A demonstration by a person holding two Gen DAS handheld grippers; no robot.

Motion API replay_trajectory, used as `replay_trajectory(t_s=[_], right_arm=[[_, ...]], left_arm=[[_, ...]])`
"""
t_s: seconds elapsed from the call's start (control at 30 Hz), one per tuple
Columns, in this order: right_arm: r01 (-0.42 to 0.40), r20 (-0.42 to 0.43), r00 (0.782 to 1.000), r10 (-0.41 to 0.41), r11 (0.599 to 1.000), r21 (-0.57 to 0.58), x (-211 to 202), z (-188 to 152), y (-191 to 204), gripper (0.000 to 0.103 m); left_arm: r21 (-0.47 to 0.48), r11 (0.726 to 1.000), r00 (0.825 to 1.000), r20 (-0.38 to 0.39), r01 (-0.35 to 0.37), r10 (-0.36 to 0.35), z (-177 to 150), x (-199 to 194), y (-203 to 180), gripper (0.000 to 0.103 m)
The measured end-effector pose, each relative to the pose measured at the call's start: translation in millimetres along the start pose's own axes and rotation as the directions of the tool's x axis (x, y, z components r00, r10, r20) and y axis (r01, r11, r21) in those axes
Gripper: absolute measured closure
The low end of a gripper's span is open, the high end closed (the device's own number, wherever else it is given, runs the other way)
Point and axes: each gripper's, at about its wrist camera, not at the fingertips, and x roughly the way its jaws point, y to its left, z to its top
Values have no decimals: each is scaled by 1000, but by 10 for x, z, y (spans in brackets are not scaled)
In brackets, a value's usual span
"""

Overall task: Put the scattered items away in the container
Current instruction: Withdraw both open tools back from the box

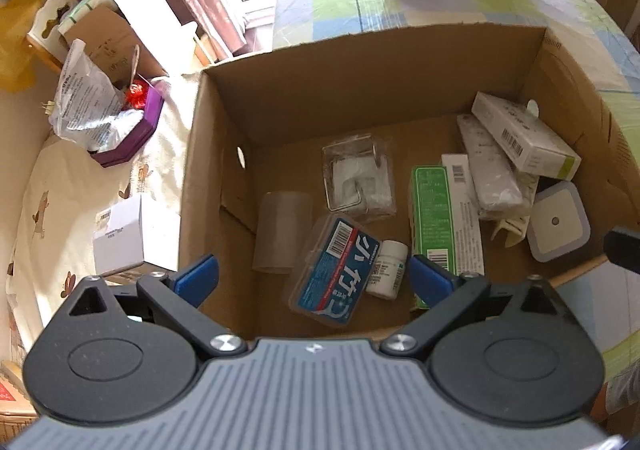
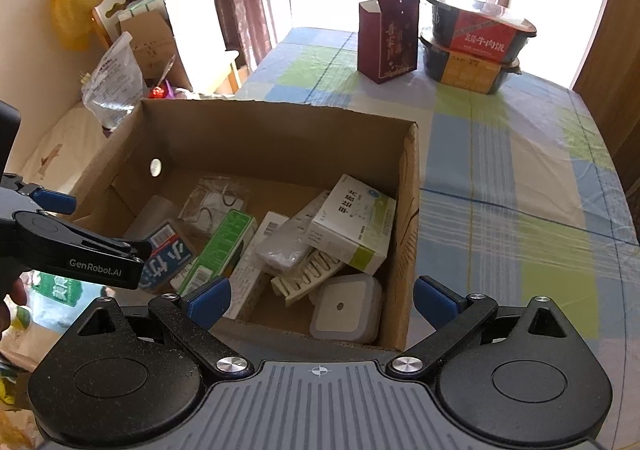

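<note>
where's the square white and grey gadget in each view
Left wrist: square white-and-grey gadget at right, in the cardboard box's near right corner.
Right wrist: lower centre, same corner.
Shared landmark: the white-and-green medicine box just beyond it.

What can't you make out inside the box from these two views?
- Blue case: right wrist view, half hidden by the left gripper.
- Cream clip: left wrist view, mostly under the white packet.
- White bottle label: too small to read.
- Cardboard box floor under the right-hand pile: covered in both views.
</note>
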Motion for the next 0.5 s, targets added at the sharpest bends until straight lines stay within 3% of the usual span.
replay_trajectory(t_s=[0.23, 0.5], right_arm=[[-23, -8, 1000, 23, 999, 26, -144, -94, -39, 1], [-22, -5, 1000, 22, 1000, 8, -327, -242, -22, 1]], left_arm=[[-4, 999, 998, 35, -52, 53, -154, -290, -47, 3], [-88, 996, 999, 38, -11, 15, -363, -560, -35, 3]])
